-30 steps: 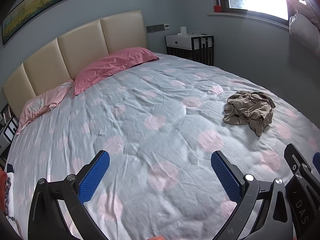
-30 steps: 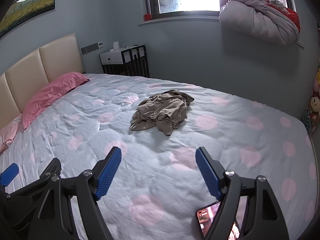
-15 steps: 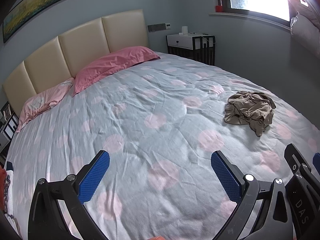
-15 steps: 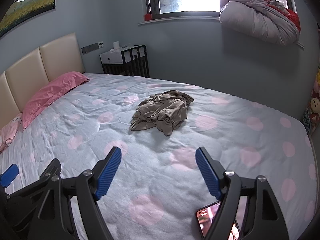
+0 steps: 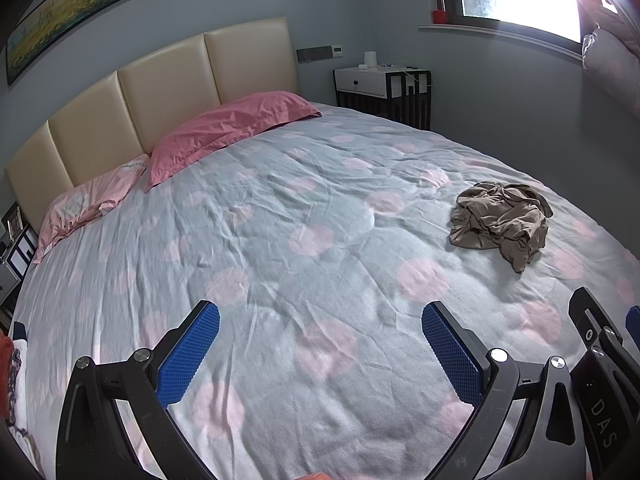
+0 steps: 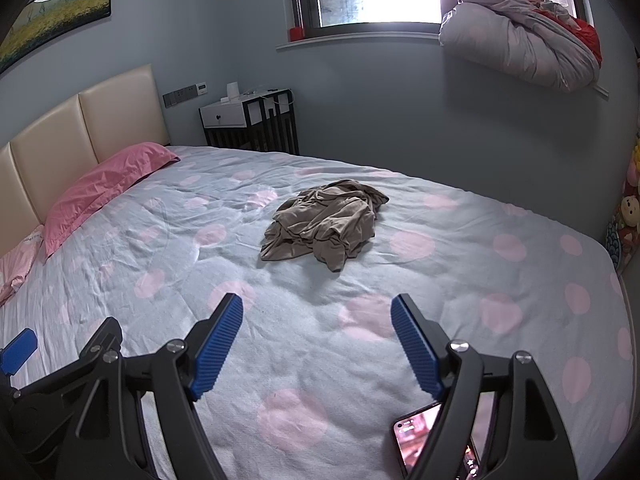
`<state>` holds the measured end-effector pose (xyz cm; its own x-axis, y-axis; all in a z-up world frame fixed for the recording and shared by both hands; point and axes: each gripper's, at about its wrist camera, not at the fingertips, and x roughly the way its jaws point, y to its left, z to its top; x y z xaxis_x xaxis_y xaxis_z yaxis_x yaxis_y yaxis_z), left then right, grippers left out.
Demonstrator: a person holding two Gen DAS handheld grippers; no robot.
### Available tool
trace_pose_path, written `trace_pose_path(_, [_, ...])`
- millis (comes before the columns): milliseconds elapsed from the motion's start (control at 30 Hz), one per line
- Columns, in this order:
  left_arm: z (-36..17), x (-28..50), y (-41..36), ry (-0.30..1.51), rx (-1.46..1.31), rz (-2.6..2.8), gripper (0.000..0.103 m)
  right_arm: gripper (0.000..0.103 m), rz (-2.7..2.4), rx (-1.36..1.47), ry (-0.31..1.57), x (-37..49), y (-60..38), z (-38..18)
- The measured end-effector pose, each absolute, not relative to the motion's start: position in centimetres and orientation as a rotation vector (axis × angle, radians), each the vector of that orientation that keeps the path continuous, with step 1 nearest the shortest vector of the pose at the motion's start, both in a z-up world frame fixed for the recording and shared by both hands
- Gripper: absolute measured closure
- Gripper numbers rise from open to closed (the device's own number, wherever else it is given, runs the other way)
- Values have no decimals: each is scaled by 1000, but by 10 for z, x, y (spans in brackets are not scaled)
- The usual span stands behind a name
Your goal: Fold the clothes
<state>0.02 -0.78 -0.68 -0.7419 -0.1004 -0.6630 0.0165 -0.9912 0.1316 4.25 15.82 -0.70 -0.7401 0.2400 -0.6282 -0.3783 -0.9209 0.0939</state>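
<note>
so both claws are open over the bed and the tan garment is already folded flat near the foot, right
Not quite. The tan garment is not folded: it lies in a crumpled heap on the dotted bedspread, as the right wrist view shows plainly. The rest holds: the left claw and the right claw are both open, empty and short of the garment.

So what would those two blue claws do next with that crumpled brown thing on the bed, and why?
Probably reach the right gripper forward to the crumpled brown garment. Both it and the left gripper are open, hold nothing, and sit short of the cloth, which lies bunched on the dotted bedspread. It lies straight ahead of the right gripper, so that one seems better placed to pick up an edge and start spreading it flat.
</note>
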Motion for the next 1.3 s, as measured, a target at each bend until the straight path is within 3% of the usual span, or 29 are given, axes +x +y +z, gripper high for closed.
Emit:
trace_pose_path(467, [-5, -2, -17, -163, 1128, -2855, 1, 27, 2657, -976, 320, 34, 155, -10])
trace_pose_path(967, [9, 27, -110, -240, 1086, -2727, 1, 27, 2904, -1329, 562, -47, 213, 12])
trace_pose_path(1033, [7, 34, -127, -235, 1080, -2696, 1, 26, 2908, -1403, 522, -66, 228, 16])
trace_pose_path(1200, [-2, 50, -164, -214, 1078, -2620, 1, 27, 2870, -1471, 199, -102, 253, 9])
trace_pose_path(1300, [-10, 60, -181, -195, 1087, -2571, 1, 27, 2850, -1557, 161, -124, 270, -12])
